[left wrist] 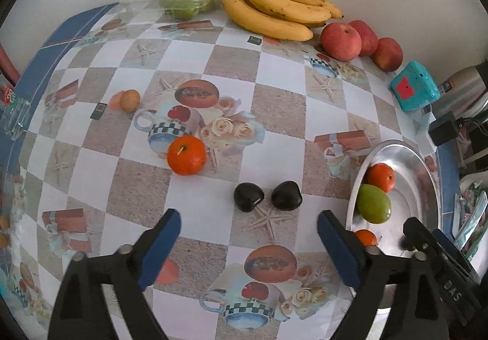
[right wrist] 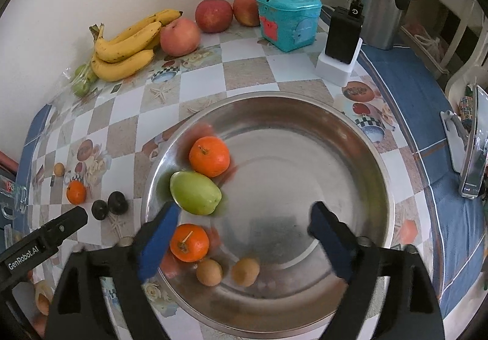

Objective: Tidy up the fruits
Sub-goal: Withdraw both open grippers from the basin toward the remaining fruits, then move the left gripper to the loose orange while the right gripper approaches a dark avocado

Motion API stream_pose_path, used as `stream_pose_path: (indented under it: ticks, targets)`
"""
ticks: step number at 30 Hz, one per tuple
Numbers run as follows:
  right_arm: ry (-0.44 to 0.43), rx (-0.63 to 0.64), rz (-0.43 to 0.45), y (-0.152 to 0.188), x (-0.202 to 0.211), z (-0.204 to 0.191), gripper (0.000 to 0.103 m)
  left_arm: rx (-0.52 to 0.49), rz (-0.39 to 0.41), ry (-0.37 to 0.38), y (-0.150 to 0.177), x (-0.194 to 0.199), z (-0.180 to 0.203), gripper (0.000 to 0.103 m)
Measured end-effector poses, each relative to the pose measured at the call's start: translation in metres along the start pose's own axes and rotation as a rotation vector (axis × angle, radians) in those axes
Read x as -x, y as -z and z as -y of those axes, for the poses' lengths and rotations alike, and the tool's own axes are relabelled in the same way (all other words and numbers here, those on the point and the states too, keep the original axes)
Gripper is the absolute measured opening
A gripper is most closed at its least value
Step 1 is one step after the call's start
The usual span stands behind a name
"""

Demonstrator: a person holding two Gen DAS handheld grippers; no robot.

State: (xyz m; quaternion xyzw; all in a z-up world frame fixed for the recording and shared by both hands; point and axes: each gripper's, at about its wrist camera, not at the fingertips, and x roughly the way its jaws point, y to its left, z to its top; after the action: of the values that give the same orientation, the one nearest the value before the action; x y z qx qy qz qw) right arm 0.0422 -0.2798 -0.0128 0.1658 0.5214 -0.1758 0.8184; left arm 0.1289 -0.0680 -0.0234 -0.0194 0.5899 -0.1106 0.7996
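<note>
We find the left gripper [left wrist: 248,225] held low over the counter [left wrist: 189,56], pointing toward the back wall, jaws spread wide and holding nothing. Two dark fruits [left wrist: 248,196] lie just ahead of the gap between its blue pads [left wrist: 161,245], side by side, near each other, and clear of both pads. A loose orange [left wrist: 186,155] sits farther out to the left, and a small brown fruit [left wrist: 129,100] lies beyond it.

We find the right gripper [right wrist: 244,222] angled down over the steel bowl [right wrist: 360,138], jaws likewise wide apart and empty. In the right wrist view, its left pad [right wrist: 158,242] overlaps the bowl's near-left rim and hides part of it; whether it touches the rim we cannot tell.

Inside the bowl lie a green fruit [right wrist: 195,193] touching one orange [right wrist: 209,156], a second orange [right wrist: 189,243] near the left pad, and two small brown fruits [right wrist: 209,272] toward the near wall. The right one is blurred. In the left wrist view the left gripper's right finger cuts off the bowl's near side, so only part of its contents shows.

At the back of the counter we see a banana bunch [left wrist: 274,10], three red apples [left wrist: 340,41], a bag of green fruits [left wrist: 183,1] and a teal box [left wrist: 414,87]. The bag's contents are hard to count.
</note>
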Motion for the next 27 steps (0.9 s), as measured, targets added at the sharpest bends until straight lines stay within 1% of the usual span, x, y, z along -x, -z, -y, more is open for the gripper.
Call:
stream_pose_path:
  ticks: [1,6,14,19,23,25,27]
  targets:
    - [0.0,-0.002,0.006,0.0,0.001,0.0,0.097,0.006,0.003,-0.002,0.0,0.0,-0.001,0.103]
    - [-0.004,-0.016,0.036,-0.002,0.004,0.002,0.097,0.042,0.011,-0.002,-0.002,-0.001,-0.008,0.103]
    - [-0.031,-0.016,0.074,-0.003,0.008,0.0,0.097,0.054,0.04,-0.043,-0.003,0.003,-0.016,0.103]
    - [-0.045,0.003,0.066,-0.003,0.005,-0.007,0.097,0.053,0.068,-0.074,-0.006,0.008,-0.025,0.103]
    - [-0.096,0.008,0.057,-0.002,0.004,-0.016,0.097,0.067,0.086,-0.086,-0.01,0.013,-0.037,0.103]
    - [-0.108,0.022,0.054,-0.002,0.004,-0.022,0.097,0.065,0.098,-0.11,-0.012,0.016,-0.043,0.103]
    - [-0.1,0.032,0.055,-0.001,0.005,-0.026,0.097,0.067,0.111,-0.138,-0.013,0.018,-0.049,0.103]
